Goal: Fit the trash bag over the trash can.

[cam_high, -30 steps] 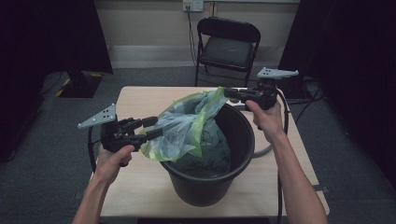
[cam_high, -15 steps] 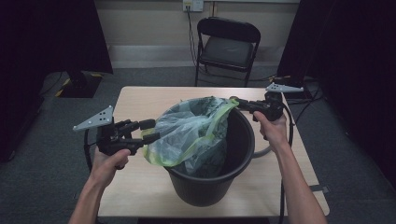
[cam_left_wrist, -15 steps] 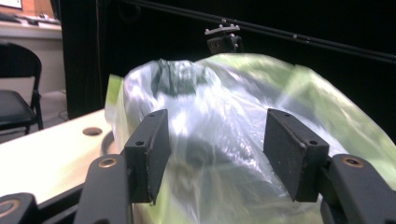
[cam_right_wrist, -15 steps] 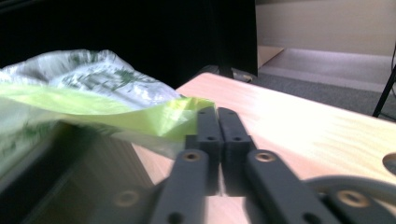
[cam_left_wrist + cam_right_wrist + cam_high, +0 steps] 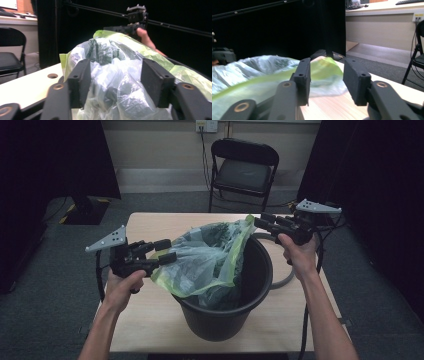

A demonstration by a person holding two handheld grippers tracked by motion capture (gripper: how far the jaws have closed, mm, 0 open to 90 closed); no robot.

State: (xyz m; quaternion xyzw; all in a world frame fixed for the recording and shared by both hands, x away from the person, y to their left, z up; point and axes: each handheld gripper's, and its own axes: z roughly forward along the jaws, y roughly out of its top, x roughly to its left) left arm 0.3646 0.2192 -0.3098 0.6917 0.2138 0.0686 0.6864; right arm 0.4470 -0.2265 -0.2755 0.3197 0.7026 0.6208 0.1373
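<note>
Hand-held gripper [image 5: 261,220] on the right is letting go of the green bag rim, its jaws having just been opening.

Right jaws are standing partly apart with the bag's [image 5: 210,262] green edge lying just ahead of them and drooping toward the far rim of the black bin [image 5: 250,310], no pad pressing on it as far as the right gripper view is showing. Left hand-held gripper [image 5: 167,251] is reaching in from the opposite side, jaws roughly half open with bunched plastic sitting between them in its own view; whether they are pinching it is hard to tell. Bag mouth is stretching across the bin between both hands, left nearer to the bulk of it, bin sitting on the tabletop [image 5: 150,227].
</note>
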